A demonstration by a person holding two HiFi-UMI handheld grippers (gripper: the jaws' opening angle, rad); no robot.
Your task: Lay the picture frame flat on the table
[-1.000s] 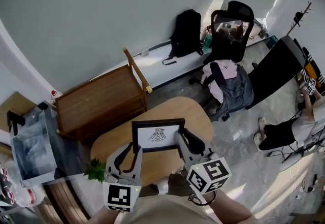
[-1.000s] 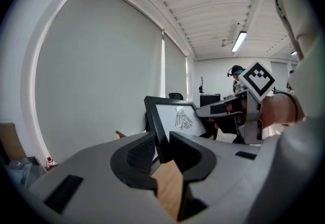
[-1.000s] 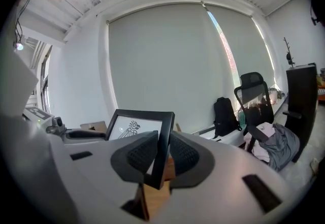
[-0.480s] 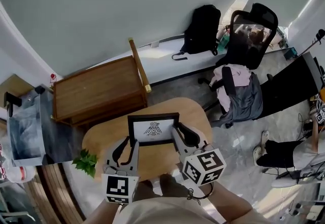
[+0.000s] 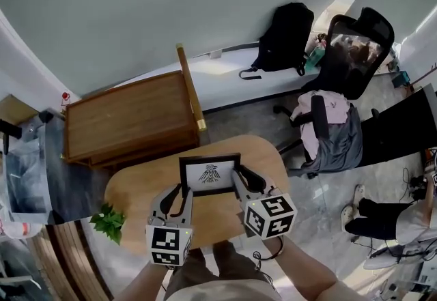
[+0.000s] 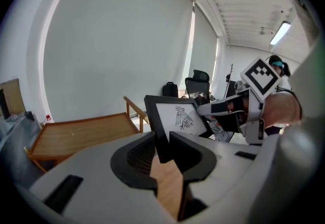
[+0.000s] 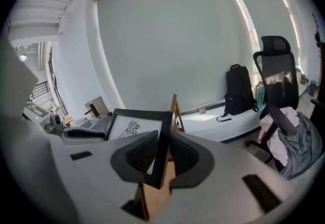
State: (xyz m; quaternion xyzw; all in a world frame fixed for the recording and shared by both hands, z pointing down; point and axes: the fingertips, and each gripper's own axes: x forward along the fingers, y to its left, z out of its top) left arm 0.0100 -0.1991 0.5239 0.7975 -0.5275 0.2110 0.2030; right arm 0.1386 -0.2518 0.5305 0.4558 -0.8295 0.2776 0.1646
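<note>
Grey left claw (image 5: 183,190) and right claw (image 5: 241,175) — black pads (image 6: 136,157), marker cubes (image 5: 270,216).

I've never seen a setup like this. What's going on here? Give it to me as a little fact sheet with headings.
Item handled: picture frame, black, with a bird-like drawing
Frame position: standing upright over the table, not yet flat
Left gripper: shut on the frame's left edge
Right gripper: shut on the frame's right edge
By the table's edge: small green plant
Nearby: wooden cart, backpack, office chair
</note>
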